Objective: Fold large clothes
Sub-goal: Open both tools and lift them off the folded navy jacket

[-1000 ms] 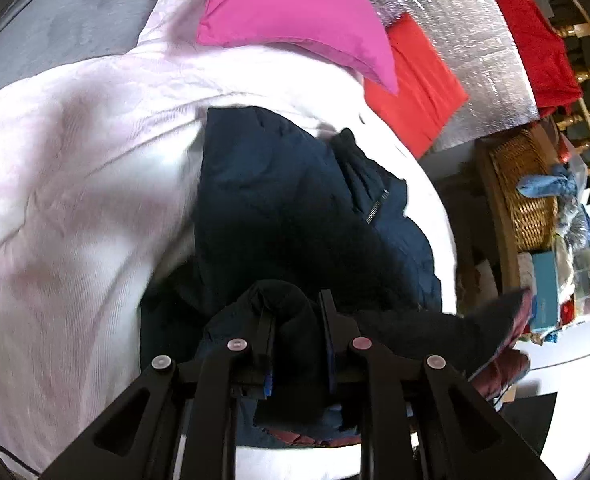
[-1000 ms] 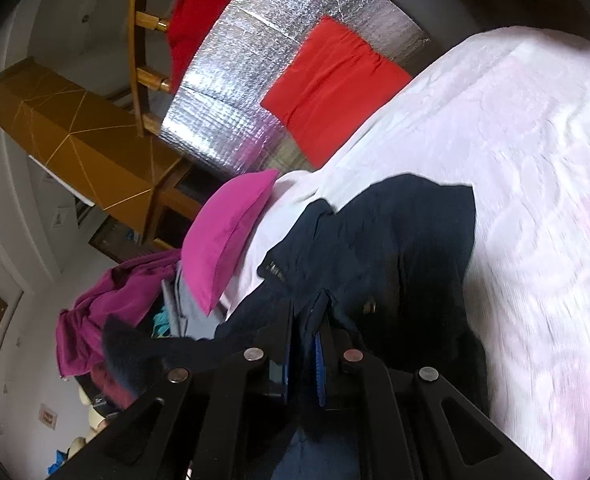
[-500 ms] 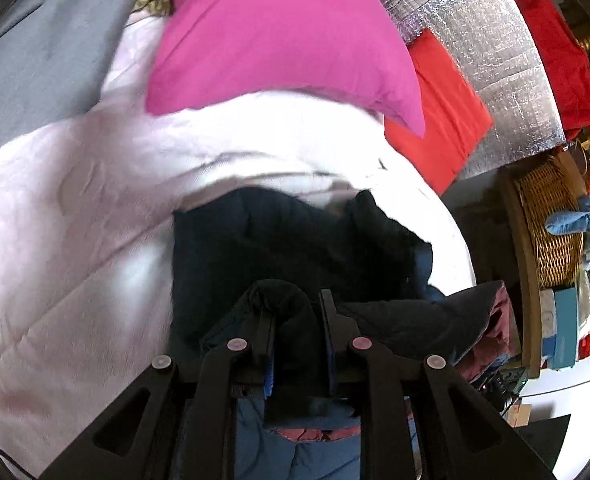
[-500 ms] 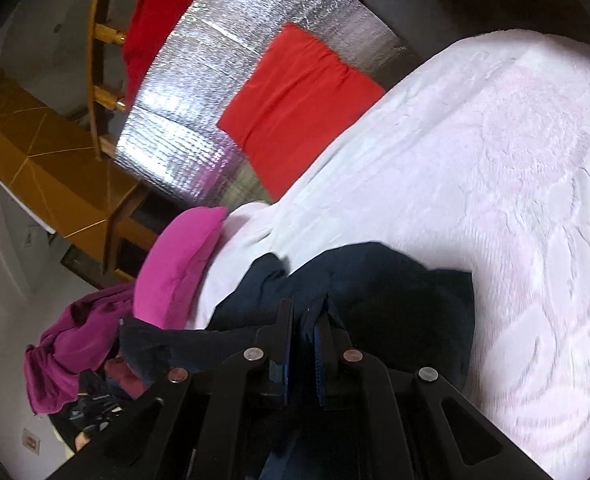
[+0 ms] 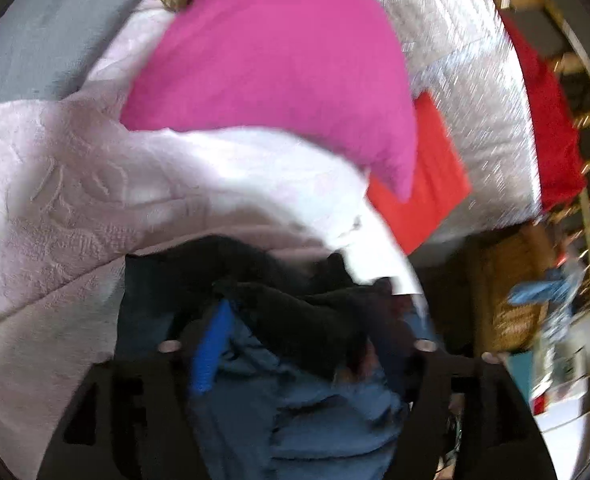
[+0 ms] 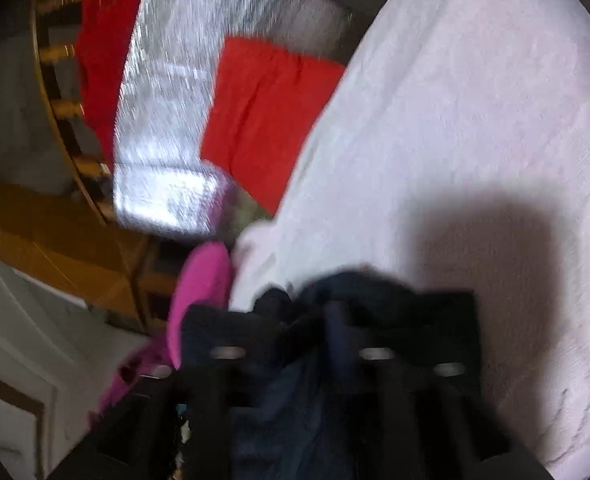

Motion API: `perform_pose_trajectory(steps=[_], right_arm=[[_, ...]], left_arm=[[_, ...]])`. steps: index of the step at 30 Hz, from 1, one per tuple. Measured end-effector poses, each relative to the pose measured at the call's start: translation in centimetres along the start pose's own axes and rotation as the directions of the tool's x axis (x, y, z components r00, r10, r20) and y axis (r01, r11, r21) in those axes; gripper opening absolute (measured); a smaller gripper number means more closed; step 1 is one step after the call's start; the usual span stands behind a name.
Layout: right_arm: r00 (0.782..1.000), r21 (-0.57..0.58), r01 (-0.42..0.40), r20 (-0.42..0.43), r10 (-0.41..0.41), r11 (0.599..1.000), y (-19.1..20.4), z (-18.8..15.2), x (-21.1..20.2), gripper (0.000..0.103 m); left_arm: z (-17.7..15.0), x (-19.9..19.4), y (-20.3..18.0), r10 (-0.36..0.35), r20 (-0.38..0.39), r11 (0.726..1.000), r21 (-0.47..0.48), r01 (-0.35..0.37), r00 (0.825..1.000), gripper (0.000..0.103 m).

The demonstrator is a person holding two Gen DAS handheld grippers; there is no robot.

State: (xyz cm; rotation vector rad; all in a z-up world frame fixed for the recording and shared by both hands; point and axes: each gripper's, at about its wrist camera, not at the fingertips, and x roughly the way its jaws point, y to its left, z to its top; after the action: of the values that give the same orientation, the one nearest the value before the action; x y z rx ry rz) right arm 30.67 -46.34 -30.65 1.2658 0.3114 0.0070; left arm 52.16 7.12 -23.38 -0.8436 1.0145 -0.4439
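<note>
A dark navy jacket (image 5: 295,320) with a lighter blue lining lies bunched on the pale pink bedspread (image 5: 55,208). My left gripper (image 5: 295,320) is open, its fingers spread wide on either side of the bunched cloth, the blue pad (image 5: 211,344) of the left finger showing. In the right wrist view the jacket (image 6: 367,292) is heaped between the fingers of my right gripper (image 6: 303,320), which also stands open. Both views are blurred by motion.
A magenta pillow (image 5: 279,64) lies just beyond the jacket. A red cloth (image 5: 427,176) rests against a silver foil panel (image 5: 463,80). A wicker basket (image 5: 511,296) and wooden furniture stand at the right. The bedspread (image 6: 475,128) stretches to the right.
Both grippers have moved forward with the jacket towards the pillow and have opened; the jacket now lies bunched between the spread fingers.
</note>
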Motion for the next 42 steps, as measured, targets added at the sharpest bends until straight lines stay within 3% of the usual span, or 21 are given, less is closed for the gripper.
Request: perform_pose_trajectory(steps=[1, 2, 3, 8, 12, 14, 16, 19, 22, 25, 27, 28, 30, 31, 34, 35, 38, 42], right_arm=[[0.997, 0.035, -0.031, 0.073, 0.029, 0.999, -0.4, 0.3, -1.5, 0.103], [0.994, 0.053, -0.062, 0.093, 0.057, 0.997, -0.6, 0.5, -2.4, 0.103], [0.995, 0.063, -0.066, 0.082, 0.061, 0.996, -0.6, 0.8, -2.8, 0.103], [0.996, -0.014, -0.058, 0.065, 0.059, 0.998, 0.7, 0.8, -6.4, 0.103], [0.996, -0.031, -0.072, 0.056, 0.073, 0.997, 1.4, -0.4, -8.8, 0.103], [0.997, -0.052, -0.07, 0.034, 0.072, 0.996, 2.0, -1.8, -9.8, 0.103], [0.998, -0.085, -0.059, 0.006, 0.06, 0.995, 2.6, -3.3, -10.6, 0.103], [0.999, -0.174, -0.025, -0.042, 0.018, 0.984, 4.1, -6.2, -11.5, 0.103], [0.994, -0.284, 0.017, -0.095, -0.046, 0.959, 5.8, -9.5, -11.9, 0.103], [0.985, -0.362, 0.052, -0.135, -0.107, 0.931, 6.7, -12.4, -12.0, 0.103], [0.978, -0.406, 0.068, -0.154, -0.142, 0.911, 7.3, -14.1, -11.9, 0.103], [0.975, -0.429, 0.078, -0.154, -0.158, 0.9, 7.6, -14.7, -11.7, 0.103], [0.97, -0.496, 0.107, -0.139, -0.201, 0.862, 8.5, -16.1, -11.6, 0.101], [0.966, -0.537, 0.124, -0.127, -0.226, 0.834, 9.0, -16.8, -11.4, 0.095], [0.951, -0.627, 0.152, -0.119, -0.286, 0.764, 10.4, -18.0, -10.3, 0.066], [0.945, -0.649, 0.17, -0.106, -0.309, 0.742, 10.8, -18.2, -9.9, 0.061], [0.935, -0.678, 0.208, -0.075, -0.348, 0.705, 11.4, -18.2, -8.6, 0.061], [0.922, -0.696, 0.254, -0.036, -0.385, 0.671, 11.5, -17.9, -7.0, 0.061]], left_arm=[[0.0, -0.8, 0.1, -0.005, 0.042, 1.0, -0.012, 0.005, 0.999, 0.088], [0.0, -1.6, 0.3, -0.005, 0.08, 1.0, -0.02, 0.007, 0.997, 0.09], [0.0, -2.8, 0.6, -0.017, 0.134, 0.999, -0.031, 0.022, 0.991, 0.091], [-1.1, -7.3, 1.4, -0.062, 0.246, 0.993, -0.082, 0.084, 0.967, 0.092], [-4.3, -9.8, 0.5, -0.005, 0.252, 0.999, -0.029, 0.013, 0.968, 0.092], [-7.4, -10.2, -0.9, 0.031, 0.256, 0.998, 0.043, -0.043, 0.966, 0.092], [-10.7, -10.9, -2.4, 0.079, 0.291, 0.984, 0.128, -0.121, 0.953, 0.092], [-15.1, -12.2, -4.0, 0.162, 0.37, 0.932, 0.246, -0.265, 0.915, 0.092], [-19.2, -12.5, -5.9, 0.252, 0.433, 0.828, 0.366, -0.424, 0.866, 0.093], [-22.6, -12.6, -7.3, 0.338, 0.51, 0.694, 0.433, -0.575, 0.791, 0.094], [-24.0, -12.6, -7.7, 0.36, 0.556, 0.632, 0.445, -0.634, 0.749, 0.094], [-24.6, -12.7, -7.8, 0.36, 0.574, 0.617, 0.445, -0.649, 0.736, 0.094], [-25.0, -12.9, -7.9, 0.356, 0.583, 0.612, 0.445, -0.654, 0.73, 0.094], [-25.1, -13.1, -8.1, 0.357, 0.582, 0.613, 0.444, -0.653, 0.731, 0.094], [-25.0, -13.1, -8.4, 0.358, 0.592, 0.615, 0.433, -0.659, 0.722, 0.094], [-25.2, -13.1, -8.5, 0.354, 0.602, 0.609, 0.432, -0.665, 0.715, 0.094], [-24.9, -12.2, -8.8, 0.354, 0.622, 0.593, 0.429, -0.682, 0.699, 0.094], [-24.3, -10.7, -8.7, 0.354, 0.617, 0.587, 0.438, -0.681, 0.703, 0.094]])
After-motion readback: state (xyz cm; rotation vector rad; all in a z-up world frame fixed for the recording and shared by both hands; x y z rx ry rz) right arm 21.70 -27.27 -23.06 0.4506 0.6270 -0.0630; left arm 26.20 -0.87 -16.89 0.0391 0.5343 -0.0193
